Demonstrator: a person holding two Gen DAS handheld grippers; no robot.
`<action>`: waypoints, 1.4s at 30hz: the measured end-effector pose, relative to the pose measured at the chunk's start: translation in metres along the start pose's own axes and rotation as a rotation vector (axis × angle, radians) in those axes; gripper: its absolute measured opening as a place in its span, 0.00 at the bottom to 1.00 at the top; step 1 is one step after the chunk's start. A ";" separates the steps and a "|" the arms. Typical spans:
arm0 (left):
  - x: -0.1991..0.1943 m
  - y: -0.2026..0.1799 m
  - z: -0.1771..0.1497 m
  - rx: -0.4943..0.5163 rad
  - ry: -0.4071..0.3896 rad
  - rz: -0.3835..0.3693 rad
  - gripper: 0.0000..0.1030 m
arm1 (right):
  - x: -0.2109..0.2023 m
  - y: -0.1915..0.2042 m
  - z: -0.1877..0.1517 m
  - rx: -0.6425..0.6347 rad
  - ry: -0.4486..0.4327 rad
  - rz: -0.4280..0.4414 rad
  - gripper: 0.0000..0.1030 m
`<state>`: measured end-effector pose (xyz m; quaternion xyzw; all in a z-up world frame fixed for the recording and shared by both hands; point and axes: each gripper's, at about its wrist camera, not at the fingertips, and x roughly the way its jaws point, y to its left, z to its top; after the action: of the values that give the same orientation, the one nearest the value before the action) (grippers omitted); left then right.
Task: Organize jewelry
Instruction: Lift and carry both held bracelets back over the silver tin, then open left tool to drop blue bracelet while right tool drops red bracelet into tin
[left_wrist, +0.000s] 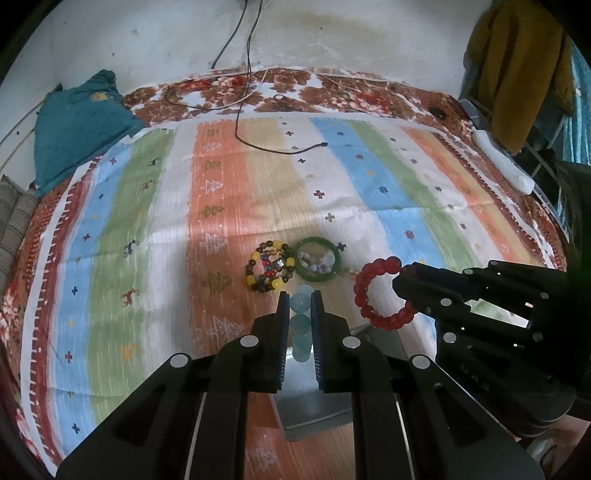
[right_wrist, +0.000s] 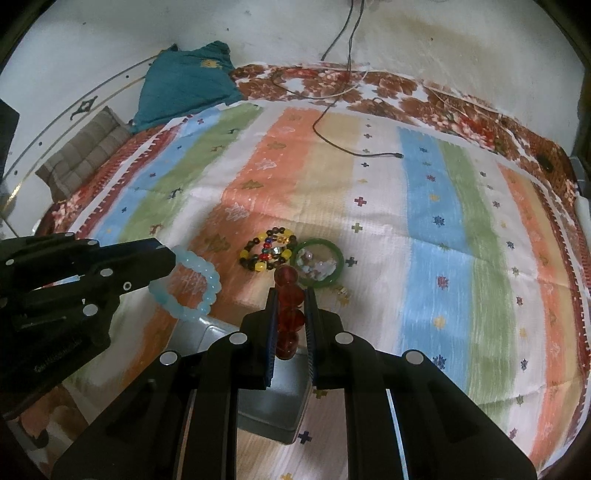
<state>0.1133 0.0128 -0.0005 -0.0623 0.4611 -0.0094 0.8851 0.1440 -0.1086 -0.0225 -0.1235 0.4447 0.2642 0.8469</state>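
My left gripper (left_wrist: 300, 298) is shut on a pale blue bead bracelet (left_wrist: 301, 321), seen as a ring in the right wrist view (right_wrist: 201, 286). My right gripper (right_wrist: 291, 295) is shut on a red bead bracelet (right_wrist: 289, 314), seen as a ring in the left wrist view (left_wrist: 376, 293). Both are held above a grey metal box (left_wrist: 314, 410), which also shows in the right wrist view (right_wrist: 273, 402). On the striped cloth beyond lie a yellow and dark bead bracelet (left_wrist: 269, 271) with small coloured beads inside, and a green bangle (left_wrist: 318, 259) around pale stones.
A black cable (left_wrist: 280, 149) lies on the striped cloth (left_wrist: 147, 221) at the back. A teal garment (left_wrist: 77, 125) sits at the back left. A white object (left_wrist: 506, 162) lies at the bed's right edge, a mustard garment (left_wrist: 517, 66) hangs above it.
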 end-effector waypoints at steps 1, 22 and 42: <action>-0.001 0.000 -0.002 -0.001 -0.002 -0.002 0.11 | -0.001 0.001 -0.001 0.000 -0.002 0.001 0.14; -0.019 -0.009 -0.031 -0.004 -0.011 -0.026 0.11 | -0.009 0.013 -0.027 -0.004 0.018 0.030 0.14; 0.011 0.025 -0.013 -0.100 0.057 0.103 0.50 | 0.011 -0.023 -0.014 0.107 0.056 -0.047 0.48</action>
<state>0.1082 0.0352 -0.0194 -0.0824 0.4885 0.0573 0.8668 0.1524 -0.1302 -0.0401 -0.0959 0.4786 0.2167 0.8455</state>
